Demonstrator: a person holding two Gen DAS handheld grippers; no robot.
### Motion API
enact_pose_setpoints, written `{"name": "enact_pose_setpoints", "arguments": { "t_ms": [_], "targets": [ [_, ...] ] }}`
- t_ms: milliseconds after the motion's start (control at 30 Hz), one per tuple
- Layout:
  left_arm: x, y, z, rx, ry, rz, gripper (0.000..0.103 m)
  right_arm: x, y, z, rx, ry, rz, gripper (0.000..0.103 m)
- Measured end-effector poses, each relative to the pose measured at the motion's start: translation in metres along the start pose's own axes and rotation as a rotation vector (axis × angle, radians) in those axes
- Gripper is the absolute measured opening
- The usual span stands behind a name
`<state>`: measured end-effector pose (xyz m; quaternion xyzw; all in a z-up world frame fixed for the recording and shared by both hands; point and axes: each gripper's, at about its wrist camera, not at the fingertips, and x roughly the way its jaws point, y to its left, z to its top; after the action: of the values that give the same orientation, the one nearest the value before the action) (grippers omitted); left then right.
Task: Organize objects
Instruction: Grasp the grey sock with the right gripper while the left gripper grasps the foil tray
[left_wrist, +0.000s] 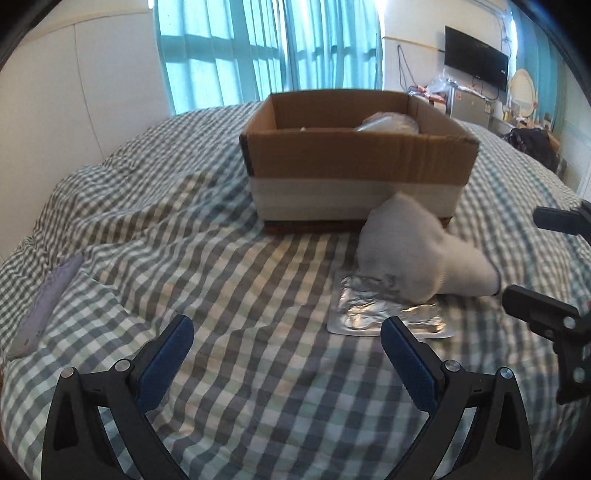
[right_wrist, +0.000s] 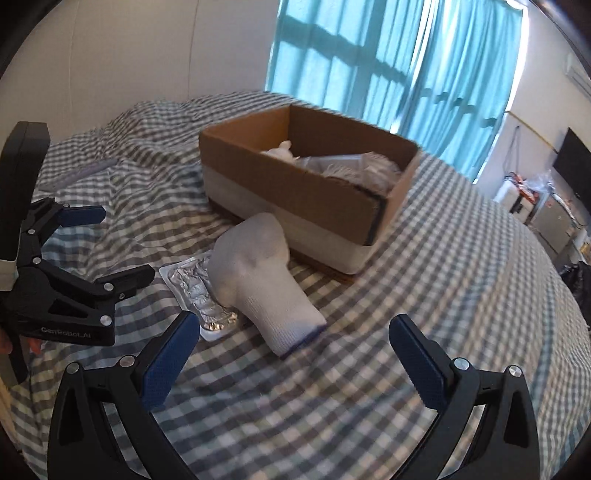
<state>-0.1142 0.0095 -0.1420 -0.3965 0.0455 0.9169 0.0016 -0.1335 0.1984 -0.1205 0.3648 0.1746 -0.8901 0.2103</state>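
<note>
only right wrist view shows white items (right_wrist: 282, 151) inside box (right_wrist: 295, 192).

on the checked bed (right_wrist: 424, 295) a white sock (right_wrist: 258, 273) lies partly over a foil blister pack (right_wrist: 192, 284), just beside an open cardboard box (right_wrist: 306, 192) holding pale items. the right gripper (right_wrist: 293, 332) gapes wide, empty; the left gripper (right_wrist: 122, 245) is spread too.
</note>
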Motion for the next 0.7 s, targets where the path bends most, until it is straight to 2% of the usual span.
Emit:
{"name": "enact_pose_setpoints", "arguments": {
  "t_ms": [100, 200, 267, 333, 433, 533, 700],
  "targets": [
    [0.008, 0.006, -0.002, -0.006, 0.016, -0.006, 0.103, 0.025, 0.007, 0.009, -0.035, 0.013, 0.029, 0.103],
    [0.015, 0.011, -0.004, -0.013, 0.035, -0.013, 0.103, 0.048, 0.012, 0.019, -0.048, 0.031, 0.074, 0.094],
    [0.018, 0.013, -0.006, -0.011, 0.046, -0.015, 0.103, 0.062, 0.012, 0.021, -0.033, 0.052, 0.101, 0.08],
    [0.02, 0.013, -0.007, -0.01, 0.051, -0.023, 0.103, 0.071, 0.011, 0.019, -0.006, 0.07, 0.151, 0.074],
    [0.022, 0.01, -0.006, -0.003, 0.058, -0.03, 0.103, 0.07, 0.008, 0.016, 0.014, 0.086, 0.187, 0.054],
    [0.021, 0.003, -0.004, 0.013, 0.054, -0.042, 0.103, 0.058, 0.008, 0.011, 0.026, 0.097, 0.165, 0.042],
    [0.016, -0.016, -0.001, 0.045, 0.046, -0.103, 0.103, 0.023, -0.004, -0.008, 0.102, 0.095, 0.068, 0.039]
  ]
}}
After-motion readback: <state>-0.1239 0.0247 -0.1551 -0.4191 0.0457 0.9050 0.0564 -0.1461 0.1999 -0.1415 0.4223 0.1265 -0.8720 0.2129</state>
